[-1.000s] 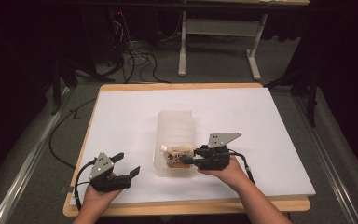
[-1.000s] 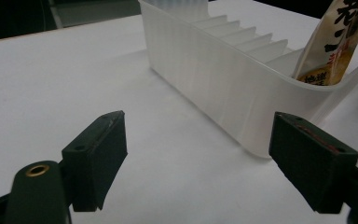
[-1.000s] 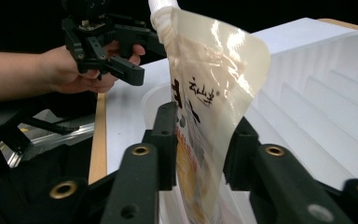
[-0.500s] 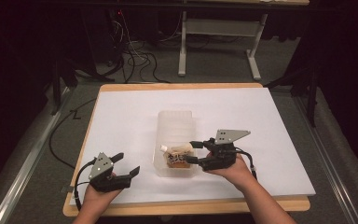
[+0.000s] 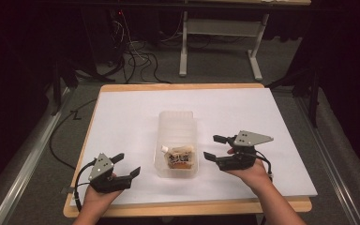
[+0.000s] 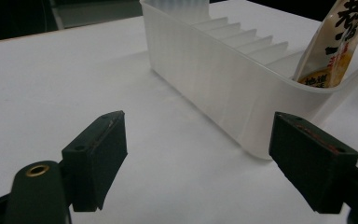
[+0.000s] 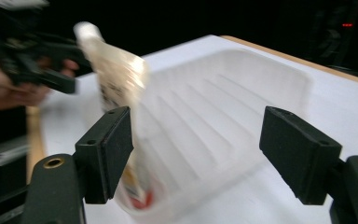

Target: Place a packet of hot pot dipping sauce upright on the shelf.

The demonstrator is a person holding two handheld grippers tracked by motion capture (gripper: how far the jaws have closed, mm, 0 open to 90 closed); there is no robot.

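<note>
Holding both tools off the work right now: my right gripper [image 5: 214,146] is sitting just beside the clear plastic bin [image 5: 177,121], jaws spread wide and gripping nothing; my left gripper [image 5: 127,165] is resting near the table's front edge, jaws equally wide, also gripping nothing. The snack packet [image 5: 180,156] is standing upright in the near end of the bin, leaning on the end wall. Judging from that, the packet placement is looking done; I'm seeing nothing else on the white table [image 5: 122,117] waiting to go in, so little seems left beyond clearing my hands. Packet print is showing bold black East Asian characters [image 6: 349,21] on cream with orange-red; I'm not reading a brand.
</note>
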